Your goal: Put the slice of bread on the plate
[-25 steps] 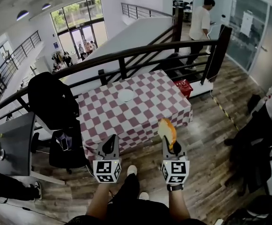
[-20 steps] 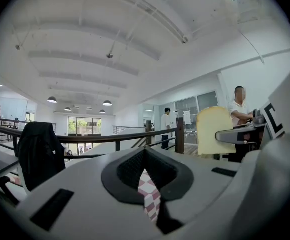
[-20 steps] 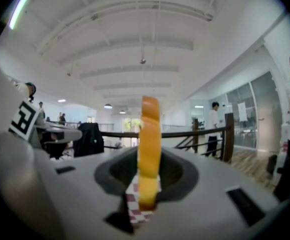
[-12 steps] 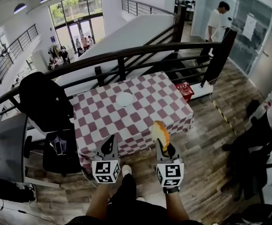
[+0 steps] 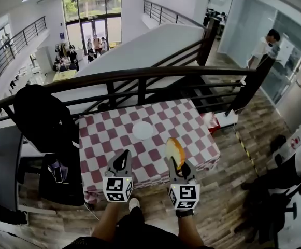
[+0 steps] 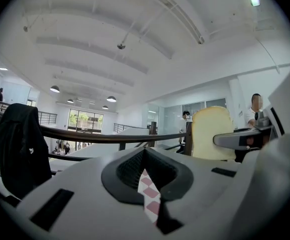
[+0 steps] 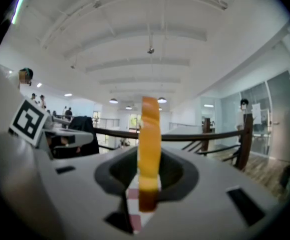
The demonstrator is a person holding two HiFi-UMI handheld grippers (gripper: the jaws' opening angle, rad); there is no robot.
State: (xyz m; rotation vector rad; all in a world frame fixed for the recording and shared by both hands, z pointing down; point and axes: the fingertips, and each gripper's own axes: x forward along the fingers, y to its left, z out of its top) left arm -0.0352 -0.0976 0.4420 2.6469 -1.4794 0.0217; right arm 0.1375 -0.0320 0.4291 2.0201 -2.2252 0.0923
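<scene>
The right gripper point(image 5: 177, 161) is pinching the slice of bread point(image 5: 173, 150) upright, near the plate point(image 5: 142, 130) on the checked surface point(image 5: 103, 139). The left gripper point(image 5: 122, 160) is hanging pressed together, empty. The carrying step appears under way; next comes reaching over the plate and lowering.

Square table point(image 5: 103, 139) covered with a red-and-white checked cloth point(image 5: 189, 121) that hangs over the edges. One small white round plate point(image 5: 142, 130) lies on the cloth near the middle, nothing on it. The table stands on a wood-plank floor point(image 5: 228, 191) just beside a dark railing.
</scene>
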